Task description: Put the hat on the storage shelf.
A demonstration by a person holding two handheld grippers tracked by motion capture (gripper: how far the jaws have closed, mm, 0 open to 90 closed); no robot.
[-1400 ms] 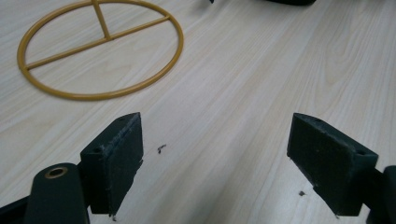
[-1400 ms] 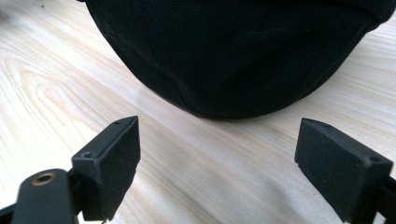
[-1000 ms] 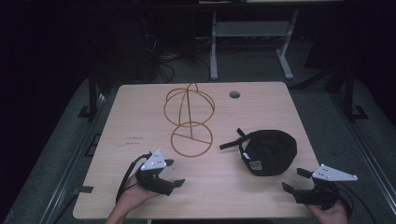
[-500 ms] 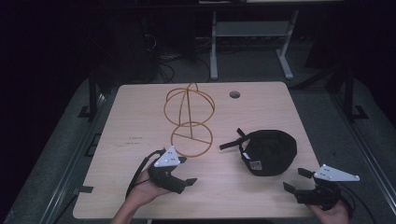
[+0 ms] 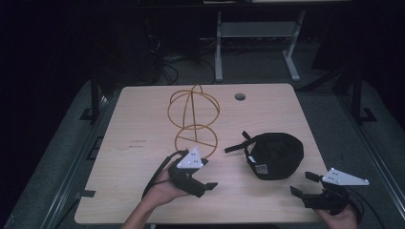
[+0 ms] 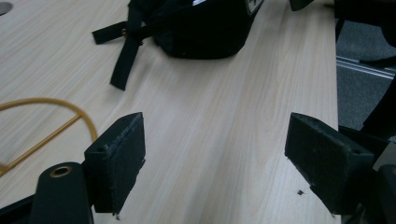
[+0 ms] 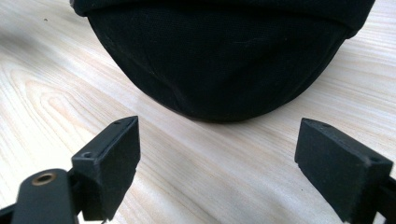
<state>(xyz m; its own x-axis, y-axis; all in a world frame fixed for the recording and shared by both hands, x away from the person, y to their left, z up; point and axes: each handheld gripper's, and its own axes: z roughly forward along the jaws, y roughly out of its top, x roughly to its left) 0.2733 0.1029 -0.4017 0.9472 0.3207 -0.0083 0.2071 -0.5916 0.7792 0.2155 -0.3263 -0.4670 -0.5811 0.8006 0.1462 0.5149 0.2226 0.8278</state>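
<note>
Now both grippers hover low at the near table edge, jaws spread wide and empty.
Left gripper (image 5: 203,183) sits by the wire stand (image 5: 193,117); right gripper (image 5: 302,186) faces the black cap (image 5: 277,155), lying just beyond on the wooden table (image 5: 133,143), straps trailing left.

Dim room, lit tabletop, soft focus
</note>
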